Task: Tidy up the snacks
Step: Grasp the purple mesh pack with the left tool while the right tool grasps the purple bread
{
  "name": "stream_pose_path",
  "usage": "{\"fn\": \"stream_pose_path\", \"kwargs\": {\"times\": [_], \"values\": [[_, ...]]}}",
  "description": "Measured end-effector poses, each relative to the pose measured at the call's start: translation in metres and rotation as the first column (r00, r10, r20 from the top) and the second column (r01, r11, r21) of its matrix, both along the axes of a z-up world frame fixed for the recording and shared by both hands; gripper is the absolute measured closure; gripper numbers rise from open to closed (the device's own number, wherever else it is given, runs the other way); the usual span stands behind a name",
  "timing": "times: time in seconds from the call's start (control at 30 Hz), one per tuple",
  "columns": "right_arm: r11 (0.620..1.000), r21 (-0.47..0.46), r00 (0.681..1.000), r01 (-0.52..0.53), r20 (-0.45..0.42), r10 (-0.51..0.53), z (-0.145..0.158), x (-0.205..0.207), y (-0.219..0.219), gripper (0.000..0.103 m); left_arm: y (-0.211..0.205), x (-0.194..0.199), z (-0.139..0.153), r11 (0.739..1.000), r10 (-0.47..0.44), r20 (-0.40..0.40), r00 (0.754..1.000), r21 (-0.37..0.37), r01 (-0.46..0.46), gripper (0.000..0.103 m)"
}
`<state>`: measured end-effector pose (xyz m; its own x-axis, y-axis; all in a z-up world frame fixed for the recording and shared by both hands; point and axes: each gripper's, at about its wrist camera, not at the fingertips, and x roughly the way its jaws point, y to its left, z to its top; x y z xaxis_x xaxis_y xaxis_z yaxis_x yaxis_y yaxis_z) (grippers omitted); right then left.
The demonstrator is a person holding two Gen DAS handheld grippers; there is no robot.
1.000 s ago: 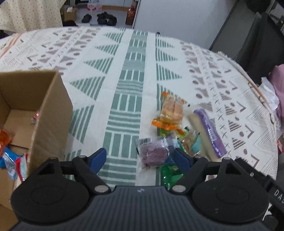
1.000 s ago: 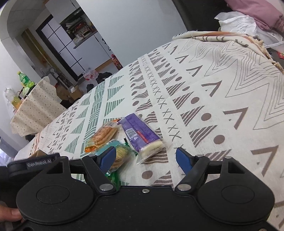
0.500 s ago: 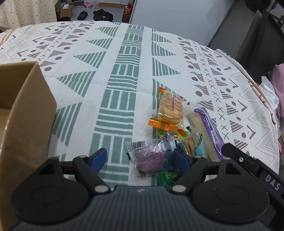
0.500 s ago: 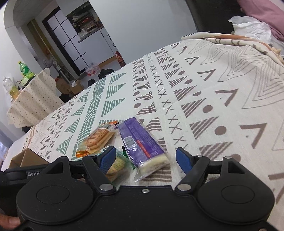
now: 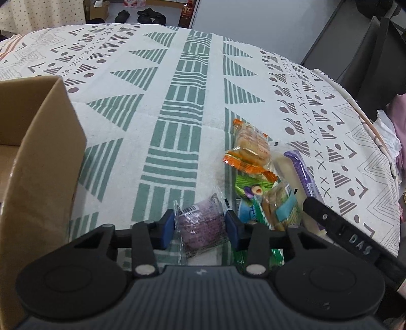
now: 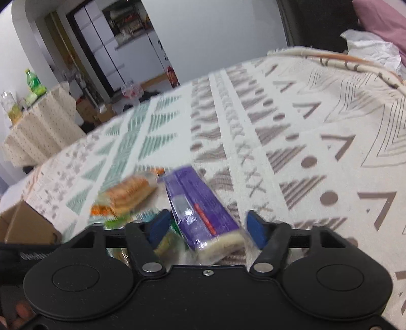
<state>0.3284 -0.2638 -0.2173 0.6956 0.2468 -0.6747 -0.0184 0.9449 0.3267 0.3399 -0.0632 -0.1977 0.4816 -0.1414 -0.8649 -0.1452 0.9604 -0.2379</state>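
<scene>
Left wrist: fingers (image 5: 168, 228) newly clamping purple snack (image 5: 203, 226).

A patterned tablecloth (image 5: 177, 106) in cream, with green striped bands and grey-brown triangles, dots and crosses, covers the table. Beyond its far edge, the left wrist view shows dark shoes (image 5: 142, 16) on the floor and a dark chair (image 5: 365, 50) at the upper right, with white and pink cloth (image 5: 395, 127) at the right edge. The right wrist view shows a side table under a dotted cloth (image 6: 38, 132) bearing a green bottle (image 6: 34, 82), and a black-framed partition (image 6: 101, 50) behind.
</scene>
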Motion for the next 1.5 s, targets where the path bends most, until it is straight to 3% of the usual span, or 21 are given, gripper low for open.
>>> {"fn": "stream_pose_path", "kwargs": {"times": [0.17, 0.4, 0.5, 0.57, 0.6, 0.87, 0.97, 1.03, 1.17, 1.5], "values": [[0.996, -0.084, 1.0, -0.009, -0.023, 0.007, 0.004, -0.01, 0.004, 0.052, 0.0, -0.004, 0.002, 0.999, 0.001, -0.011, 1.0, 0.035, -0.001, 0.061], [0.996, -0.082, 0.993, 0.027, -0.108, -0.036, 0.013, -0.037, -0.007, 0.052, 0.007, -0.01, 0.003, 0.998, 0.021, -0.05, 0.998, 0.062, -0.018, 0.058], [0.998, -0.048, 0.993, 0.03, -0.114, -0.035, 0.016, -0.043, -0.009, 0.05, 0.007, -0.01, 0.001, 0.997, 0.025, -0.054, 0.998, 0.08, -0.021, 0.049], [0.998, -0.052, 0.996, 0.02, -0.09, -0.025, 0.019, -0.042, -0.006, 0.036, 0.007, -0.009, 0.0, 0.996, 0.028, -0.053, 0.998, 0.092, -0.023, 0.043], [0.998, -0.059, 0.997, 0.02, -0.078, -0.025, 0.019, -0.041, -0.005, 0.034, 0.008, -0.008, -0.001, 0.996, 0.029, -0.053, 0.998, 0.086, -0.024, 0.039], [0.993, -0.114, 0.998, -0.021, -0.069, 0.013, 0.005, -0.023, 0.005, 0.033, -0.004, -0.005, -0.005, 0.991, -0.01, -0.048, 0.999, 0.129, 0.016, 0.031], [0.985, -0.168, 0.997, -0.047, -0.062, 0.037, 0.003, -0.024, 0.013, 0.035, -0.006, -0.006, -0.006, 0.989, -0.016, -0.041, 0.999, 0.146, 0.022, 0.033], [0.98, -0.189, 0.997, -0.063, -0.056, 0.053, 0.003, -0.026, 0.017, 0.042, -0.005, -0.005, -0.006, 0.989, -0.012, -0.037, 0.999, 0.15, 0.018, 0.035], [0.977, -0.198, 0.996, -0.073, -0.063, 0.062, 0.005, -0.029, 0.016, 0.06, -0.004, -0.005, -0.003, 0.987, -0.019, -0.032, 0.999, 0.161, 0.024, 0.054], [0.988, -0.151, 0.998, -0.043, -0.053, 0.036, 0.02, -0.037, 0.01, 0.066, 0.007, -0.02, 0.016, 0.993, 0.015, 0.01, 1.0, 0.116, -0.016, 0.063]]}}
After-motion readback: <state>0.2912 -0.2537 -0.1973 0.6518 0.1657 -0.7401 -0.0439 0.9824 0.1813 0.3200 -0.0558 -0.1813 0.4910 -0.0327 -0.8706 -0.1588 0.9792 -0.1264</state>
